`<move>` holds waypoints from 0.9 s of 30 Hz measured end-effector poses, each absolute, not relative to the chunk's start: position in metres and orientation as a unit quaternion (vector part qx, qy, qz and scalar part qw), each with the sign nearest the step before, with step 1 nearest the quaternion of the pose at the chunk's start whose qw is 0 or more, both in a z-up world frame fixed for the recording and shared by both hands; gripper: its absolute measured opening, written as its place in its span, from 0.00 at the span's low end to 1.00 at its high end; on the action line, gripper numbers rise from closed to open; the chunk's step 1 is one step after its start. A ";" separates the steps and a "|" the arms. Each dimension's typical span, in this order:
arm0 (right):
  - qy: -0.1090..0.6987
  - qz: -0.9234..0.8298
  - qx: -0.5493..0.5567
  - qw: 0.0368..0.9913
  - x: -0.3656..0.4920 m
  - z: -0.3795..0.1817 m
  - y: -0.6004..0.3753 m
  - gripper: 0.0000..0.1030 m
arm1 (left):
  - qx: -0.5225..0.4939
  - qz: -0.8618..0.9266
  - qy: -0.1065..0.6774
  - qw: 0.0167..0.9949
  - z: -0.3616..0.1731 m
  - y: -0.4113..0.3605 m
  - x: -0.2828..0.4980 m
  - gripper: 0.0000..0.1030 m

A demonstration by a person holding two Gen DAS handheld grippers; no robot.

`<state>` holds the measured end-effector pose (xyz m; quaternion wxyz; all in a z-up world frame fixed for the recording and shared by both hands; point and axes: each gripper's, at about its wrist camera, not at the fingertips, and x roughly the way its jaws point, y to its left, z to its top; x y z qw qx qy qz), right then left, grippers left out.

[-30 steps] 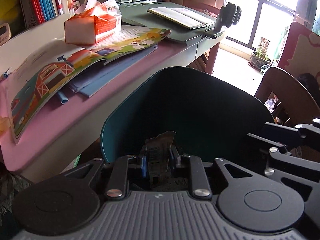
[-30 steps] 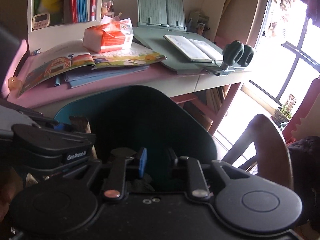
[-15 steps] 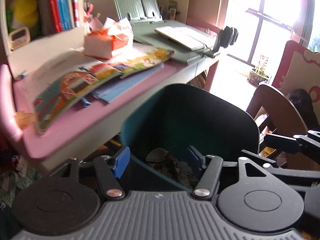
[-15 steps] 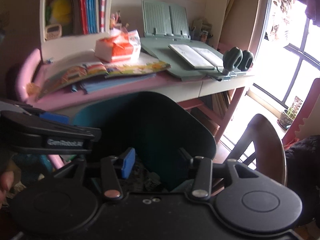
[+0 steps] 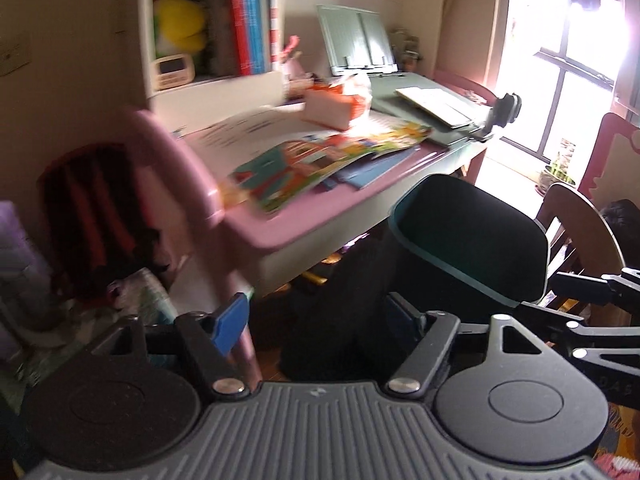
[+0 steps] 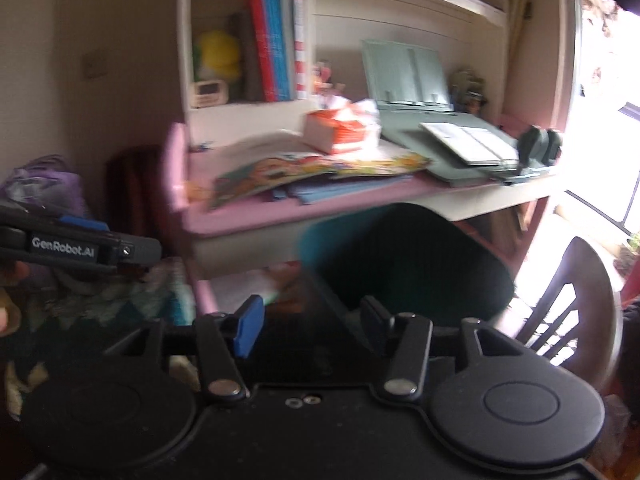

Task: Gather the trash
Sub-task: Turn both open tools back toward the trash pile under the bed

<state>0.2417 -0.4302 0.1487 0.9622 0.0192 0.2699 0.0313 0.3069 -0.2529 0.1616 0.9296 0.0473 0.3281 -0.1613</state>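
A dark teal trash bin (image 5: pixel 472 240) stands on the floor in front of the pink desk; it also shows in the right wrist view (image 6: pixel 408 264). Its inside is dark and its contents are hidden. My left gripper (image 5: pixel 320 320) is open and empty, left of and below the bin's rim. My right gripper (image 6: pixel 312 328) is open and empty, just before the bin. The left gripper's body (image 6: pixel 76 248) shows at the left of the right wrist view. Both views are blurred.
The pink desk (image 5: pixel 304 216) carries picture books (image 5: pixel 320 160), an orange tissue box (image 5: pixel 336 108) and a green book stand (image 5: pixel 360 40). A shelf with books (image 6: pixel 276 40) rises behind. A wooden chair (image 6: pixel 576 296) stands at right. Bags (image 5: pixel 92 208) lie at left.
Both grippers opened and pulled back and left from the bin. The wrapper that the left gripper held one second ago is out of its fingers and no longer visible.
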 end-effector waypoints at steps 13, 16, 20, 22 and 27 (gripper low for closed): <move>0.275 0.164 0.001 0.947 0.221 0.137 -0.304 0.57 | 0.026 -0.110 0.330 0.937 0.145 -0.116 0.240 0.76; 0.278 0.198 0.000 0.940 0.218 0.128 -0.275 0.57 | 0.023 -0.092 0.330 0.939 0.139 -0.085 0.229 0.79; 0.289 0.225 0.000 0.931 0.220 0.110 -0.241 0.58 | 0.015 -0.070 0.335 0.939 0.126 -0.044 0.217 0.79; 0.296 0.238 0.004 0.925 0.222 0.098 -0.224 0.58 | 0.009 -0.059 0.339 0.939 0.116 -0.023 0.211 0.79; 0.303 0.259 -0.017 0.917 0.221 0.066 -0.182 0.58 | -0.022 -0.030 0.354 0.934 0.085 0.030 0.201 0.80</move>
